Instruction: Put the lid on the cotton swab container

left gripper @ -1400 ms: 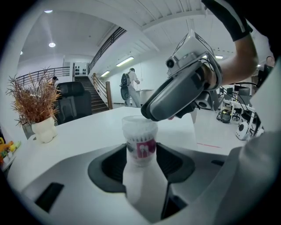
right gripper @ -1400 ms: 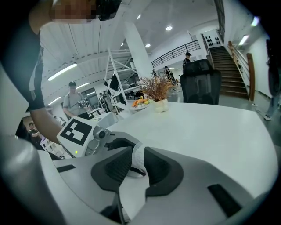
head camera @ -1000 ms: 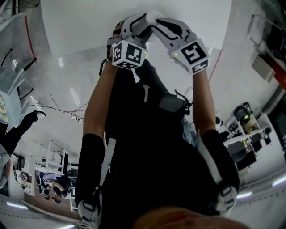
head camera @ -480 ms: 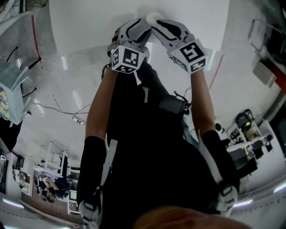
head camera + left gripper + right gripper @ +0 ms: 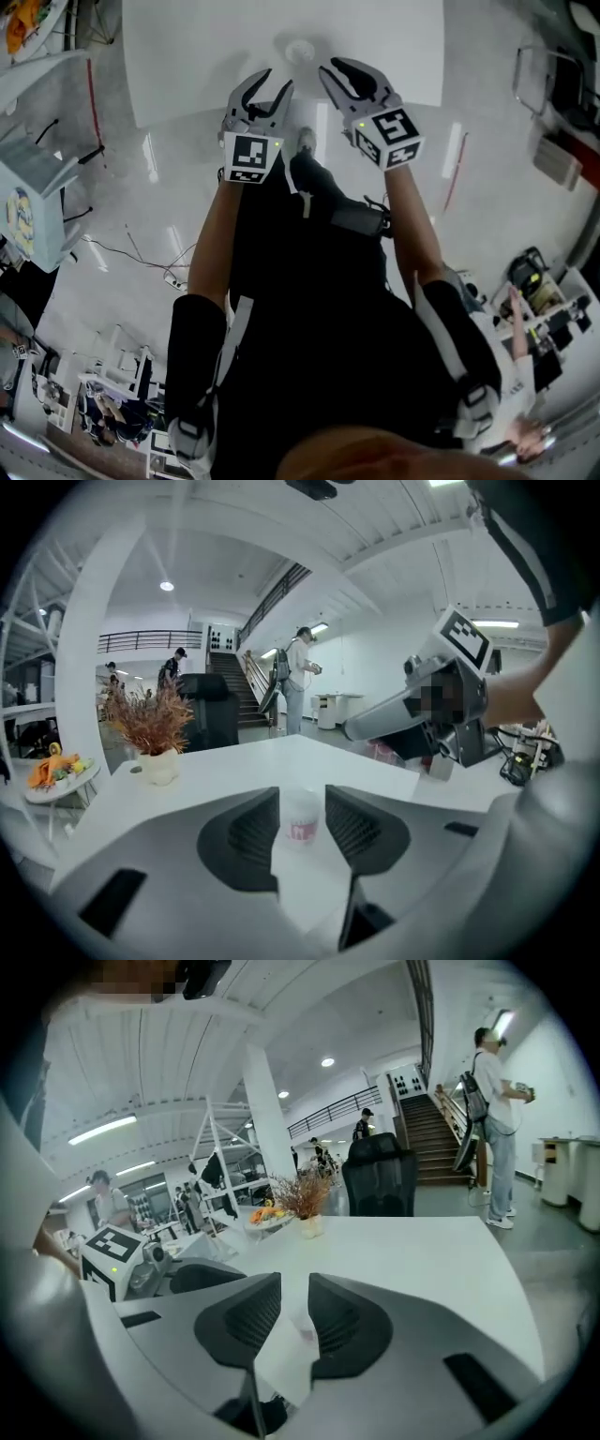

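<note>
The cotton swab container (image 5: 300, 49) stands upright on the white table (image 5: 187, 56), small and pale with a pink label and a white top. Both grippers hang short of it, apart from it. My left gripper (image 5: 272, 82) is closing its jaws on empty air. In the left gripper view the container (image 5: 301, 817) shows beyond the gap of that gripper (image 5: 302, 792), untouched. My right gripper (image 5: 334, 66) stands part open with nothing between its pads. In the right gripper view only bare table and a faint pale blur lie past this gripper (image 5: 294, 1279).
A white vase of dried plants (image 5: 155, 738) and a plate of fruit (image 5: 58, 771) sit at the table's far side. A black chair (image 5: 380, 1180) stands behind the table. People stand by a staircase (image 5: 300, 677) in the background.
Both grippers have drawn back from the container, where they met a second ago, and have spread apart. The container now stands alone on the table.
</note>
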